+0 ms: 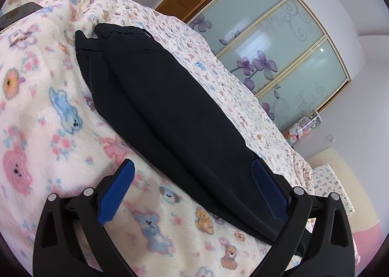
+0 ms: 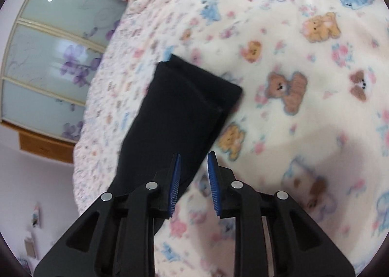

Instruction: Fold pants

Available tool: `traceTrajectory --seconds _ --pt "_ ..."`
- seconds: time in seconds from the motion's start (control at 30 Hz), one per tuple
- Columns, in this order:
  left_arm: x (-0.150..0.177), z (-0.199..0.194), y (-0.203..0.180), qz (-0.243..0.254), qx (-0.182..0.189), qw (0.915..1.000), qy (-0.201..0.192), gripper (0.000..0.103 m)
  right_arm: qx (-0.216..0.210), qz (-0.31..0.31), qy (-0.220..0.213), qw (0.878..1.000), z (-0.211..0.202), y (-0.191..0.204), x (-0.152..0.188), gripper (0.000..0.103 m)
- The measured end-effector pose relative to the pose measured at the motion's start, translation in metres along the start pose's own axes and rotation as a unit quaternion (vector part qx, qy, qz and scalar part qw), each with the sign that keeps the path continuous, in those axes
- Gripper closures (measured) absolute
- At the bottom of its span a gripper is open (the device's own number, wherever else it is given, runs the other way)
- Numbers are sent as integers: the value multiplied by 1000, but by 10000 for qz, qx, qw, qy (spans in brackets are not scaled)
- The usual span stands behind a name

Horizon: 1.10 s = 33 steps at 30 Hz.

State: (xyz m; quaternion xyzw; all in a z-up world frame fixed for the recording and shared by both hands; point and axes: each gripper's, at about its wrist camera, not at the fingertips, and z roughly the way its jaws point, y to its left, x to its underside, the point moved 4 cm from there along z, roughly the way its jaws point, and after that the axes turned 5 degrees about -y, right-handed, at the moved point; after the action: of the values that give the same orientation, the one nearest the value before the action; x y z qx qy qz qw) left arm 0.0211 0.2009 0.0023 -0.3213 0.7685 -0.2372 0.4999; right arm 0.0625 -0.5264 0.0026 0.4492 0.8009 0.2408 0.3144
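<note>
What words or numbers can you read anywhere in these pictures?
None can be read.
The blanket has only teddy bear and bunny pictures, no letters.
The black pants show no label or tag.
The wardrobe doors carry purple flowers and swirls only.
The small things on the wall are too blurred to read.

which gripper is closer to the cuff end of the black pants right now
Right. The right gripper hovers open over the leg just short of the cuffs; the left gripper straddles the pants elsewhere, cuffs unseen.

Black pants are laid lengthwise on a teddy-bear blanket. The left claw is held wide open above them.
</note>
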Motion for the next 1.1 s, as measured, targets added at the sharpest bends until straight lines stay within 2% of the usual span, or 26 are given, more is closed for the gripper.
traceTrajectory --seconds 0.13,0.23,0.27,0.3,0.47,0.53,0.6,0.67,0.73,0.9,0.97,1.1 --pt "0 1 1 -9 -24 10000 11 5 345 -377 -412 9978 6 6 -12 79" --pt "1 2 2 12 -42 10000 28 5 547 -578 -453 9958 14 6 -16 79" --pt "1 3 2 12 -40 10000 29 5 578 -663 -464 9950 17 8 -17 87" --pt "2 2 1 8 -38 10000 27 5 537 -760 -524 9943 16 11 -18 95" --pt "2 3 1 16 -52 10000 33 5 147 -1227 -1328 9834 -18 41 -38 96" --pt "1 3 2 9 -59 10000 34 5 50 -1174 -1367 9836 -20 42 -43 96" --pt "-1 3 3 -41 -37 10000 30 5 249 -1193 -1355 9833 -11 37 -42 96" --pt "-7 3 5 -146 35 9999 49 5 599 -1010 -1110 9869 13 13 -36 96" --pt "-25 -2 11 -361 154 9992 8 5 609 -758 -887 9913 34 -11 -27 96" --pt "-76 -14 30 -628 408 9969 -222 5 401 -1110 -1272 9848 35 -14 -18 95" --pt "-88 -10 35 -769 571 9953 -122 5 305 -1068 -1282 9855 37 -16 -18 95" --pt "-101 18 45 -1178 921 9878 428 5 202 -1064 -1321 9853 39 -19 -18 95"
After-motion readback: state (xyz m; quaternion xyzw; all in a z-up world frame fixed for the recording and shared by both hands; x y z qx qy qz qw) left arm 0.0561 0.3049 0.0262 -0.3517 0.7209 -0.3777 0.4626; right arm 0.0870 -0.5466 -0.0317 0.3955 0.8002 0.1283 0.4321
